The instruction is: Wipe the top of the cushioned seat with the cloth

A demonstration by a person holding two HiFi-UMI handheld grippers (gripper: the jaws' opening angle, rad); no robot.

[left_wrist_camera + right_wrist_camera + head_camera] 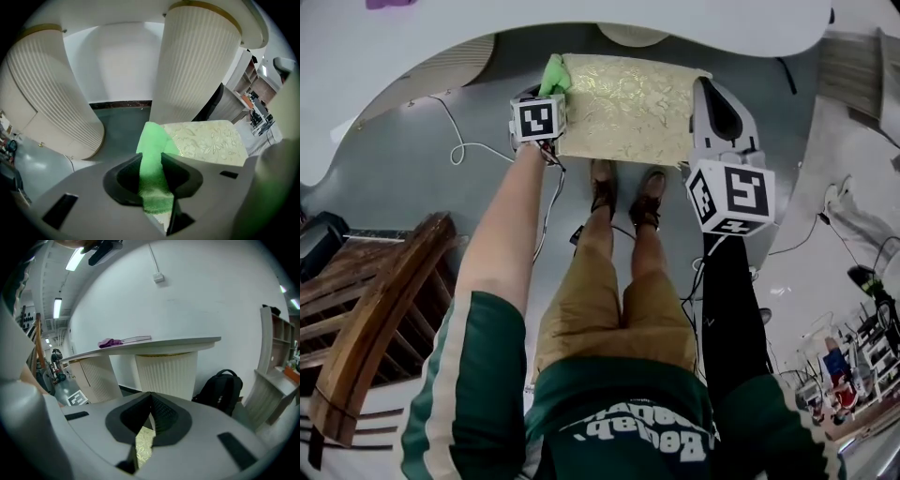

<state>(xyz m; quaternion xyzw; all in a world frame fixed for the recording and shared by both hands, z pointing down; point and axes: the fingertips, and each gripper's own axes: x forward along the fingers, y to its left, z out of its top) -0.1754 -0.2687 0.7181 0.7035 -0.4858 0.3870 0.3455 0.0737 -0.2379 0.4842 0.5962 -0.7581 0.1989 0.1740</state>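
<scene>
Here, the left claw (152,157) is clamped tight on a bright green terry cloth (154,187). The cloth runs up between the two jaws and spills out past their tips. Just ahead of those tips and off to their right lies the rectangular cushioned seat with a pale gold, leaf-patterned top (211,140). The cloth's free end sits at the seat's left corner, right in front of the claw. Beyond the claw rise two cream fluted pedestals (197,65), one on each side of it, with grey floor between them.

The right claw (151,399) has its jaws drawn together at the tips and grips nothing; a sliver of the gold seat shows below them. In the head view this claw sits at the seat's edge opposite the left claw. Ahead of it and higher up, a white tabletop (178,344) carries a small crumpled purple cloth (110,342). Ahead and to its right, a black backpack (220,390) stands by the white wall.
</scene>
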